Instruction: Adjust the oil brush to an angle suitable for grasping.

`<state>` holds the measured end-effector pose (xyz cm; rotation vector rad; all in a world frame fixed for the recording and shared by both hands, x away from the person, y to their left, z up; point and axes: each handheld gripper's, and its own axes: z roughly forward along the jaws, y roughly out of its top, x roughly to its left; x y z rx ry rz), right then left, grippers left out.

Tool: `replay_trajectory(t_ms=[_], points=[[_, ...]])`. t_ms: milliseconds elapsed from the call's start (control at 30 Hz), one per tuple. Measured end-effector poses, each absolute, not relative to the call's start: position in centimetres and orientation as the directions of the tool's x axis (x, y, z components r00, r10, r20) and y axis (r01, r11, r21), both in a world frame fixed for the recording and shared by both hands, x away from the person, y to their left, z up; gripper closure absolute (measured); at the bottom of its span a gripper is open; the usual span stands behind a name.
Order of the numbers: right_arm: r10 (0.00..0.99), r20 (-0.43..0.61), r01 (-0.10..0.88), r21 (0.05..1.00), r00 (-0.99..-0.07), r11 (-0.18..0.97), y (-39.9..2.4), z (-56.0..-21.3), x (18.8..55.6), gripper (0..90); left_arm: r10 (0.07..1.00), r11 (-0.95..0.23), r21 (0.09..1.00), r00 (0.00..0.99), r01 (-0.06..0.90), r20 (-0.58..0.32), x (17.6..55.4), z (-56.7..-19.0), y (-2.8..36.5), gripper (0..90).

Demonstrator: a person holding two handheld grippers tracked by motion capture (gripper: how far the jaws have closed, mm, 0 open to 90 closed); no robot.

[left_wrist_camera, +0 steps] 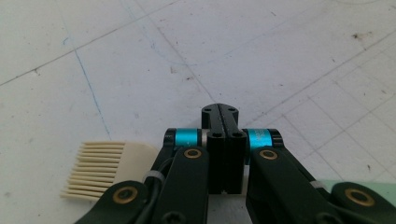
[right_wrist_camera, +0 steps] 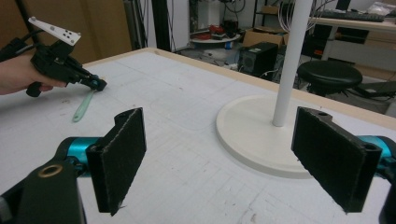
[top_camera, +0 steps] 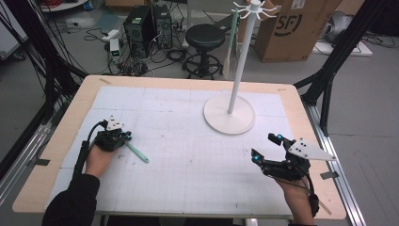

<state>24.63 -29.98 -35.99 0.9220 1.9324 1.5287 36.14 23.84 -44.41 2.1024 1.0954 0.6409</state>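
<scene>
Pinching our left gripper (left_wrist_camera: 226, 122) shut on the brush (top_camera: 137, 153), right gripper (right_wrist_camera: 233, 158) wide, empty, near the stand (top_camera: 229, 114).

Desk (top_camera: 56, 141): light wood top, rounded corners, mostly covered by a white gridded mat (top_camera: 188, 155) with faint pen marks and smudges. On the mat: white round stand base (top_camera: 221, 120) with upright white pole, right of centre toward the far edge. A brush (top_camera: 137, 153) with pale green handle lies flat at left-centre, cream bristles (left_wrist_camera: 95, 170) against the mat. Brush and stand base well apart. Wood border bare around the mat.
</scene>
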Motion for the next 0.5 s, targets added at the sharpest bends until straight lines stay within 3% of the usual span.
replay_trajectory(t_ms=[500], points=[[0.768,0.026,0.193,0.973,-0.640,0.128,-30.2,-35.9,24.4,16.7,0.864,-0.436,0.704,0.480,0.561,0.152,34.6,-43.8,25.2,90.0]])
